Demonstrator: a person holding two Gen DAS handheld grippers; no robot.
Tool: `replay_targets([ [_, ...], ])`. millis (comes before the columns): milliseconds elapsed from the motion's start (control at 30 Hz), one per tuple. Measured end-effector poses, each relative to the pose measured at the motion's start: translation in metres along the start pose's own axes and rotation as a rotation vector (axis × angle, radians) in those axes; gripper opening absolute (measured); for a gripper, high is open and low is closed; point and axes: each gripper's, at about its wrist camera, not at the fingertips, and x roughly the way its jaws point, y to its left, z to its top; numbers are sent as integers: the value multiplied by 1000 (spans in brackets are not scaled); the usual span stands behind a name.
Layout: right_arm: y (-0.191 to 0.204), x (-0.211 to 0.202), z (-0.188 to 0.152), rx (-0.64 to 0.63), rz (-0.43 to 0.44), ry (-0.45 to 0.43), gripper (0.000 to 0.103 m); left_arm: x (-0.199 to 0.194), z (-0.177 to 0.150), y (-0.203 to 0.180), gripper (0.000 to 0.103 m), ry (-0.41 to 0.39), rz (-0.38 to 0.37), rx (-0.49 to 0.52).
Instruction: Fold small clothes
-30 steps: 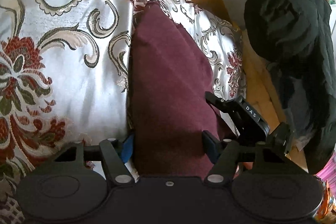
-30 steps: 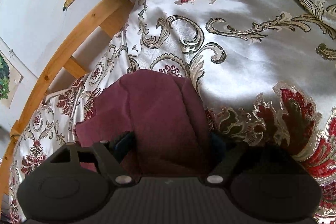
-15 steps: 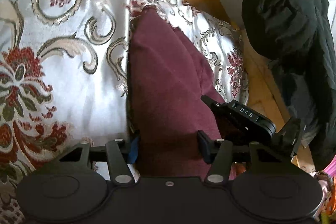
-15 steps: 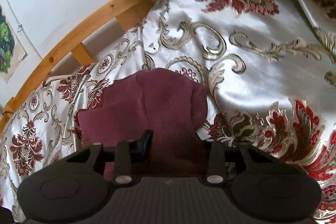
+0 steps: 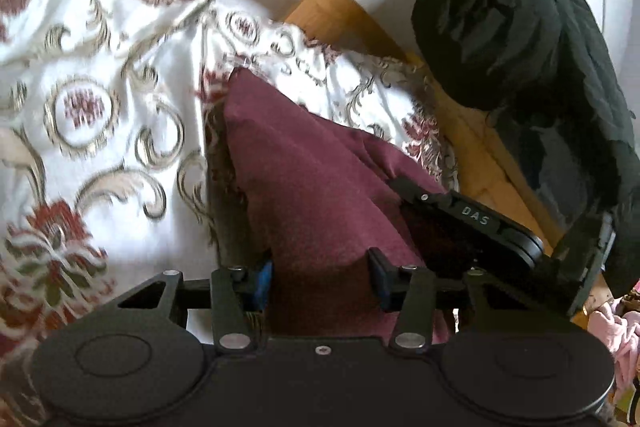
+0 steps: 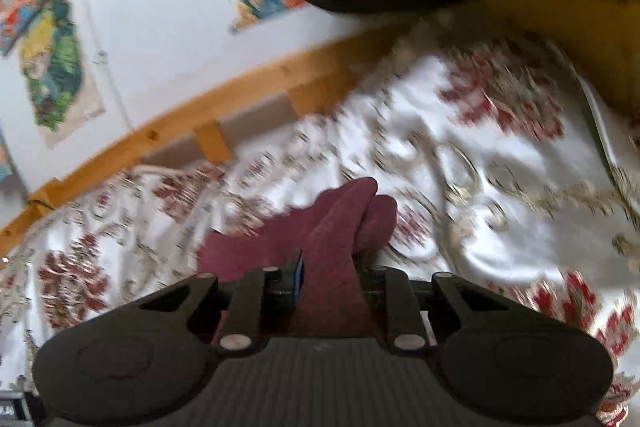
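A maroon cloth (image 5: 316, 187) lies on a white bedspread with red and gold flowers (image 5: 100, 115). My left gripper (image 5: 320, 277) has its fingers closed on the cloth's near edge, the cloth bunched between them. My right gripper (image 6: 330, 277) is shut on the other end of the same cloth (image 6: 340, 223), which rises in a fold between its fingers. The right gripper's body also shows in the left wrist view (image 5: 472, 223), just right of the cloth. Both views are blurred by motion.
A wooden bed rail (image 5: 340, 7) runs along the far edge of the bedspread, a white wall with colourful pictures (image 6: 56, 67) behind it. A black garment (image 5: 532, 39) hangs at the right. A pink cloth (image 5: 616, 327) lies at the far right.
Both grippers have closed further on the maroon cloth and lifted its near edge up off the bedspread. The views have tilted up toward the rail and wall.
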Motion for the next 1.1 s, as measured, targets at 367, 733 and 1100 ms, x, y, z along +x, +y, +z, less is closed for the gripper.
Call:
replay_targets([
  [367, 85, 19, 33, -91, 138, -153, 21, -54, 84, -4, 49, -39, 87, 300],
  [733, 155, 133, 19, -192, 188, -17, 16, -55, 100, 103, 49, -121, 238, 98],
  [1100, 122, 176, -7, -159, 53, 58, 16, -33, 94, 151, 53, -41, 254, -211],
])
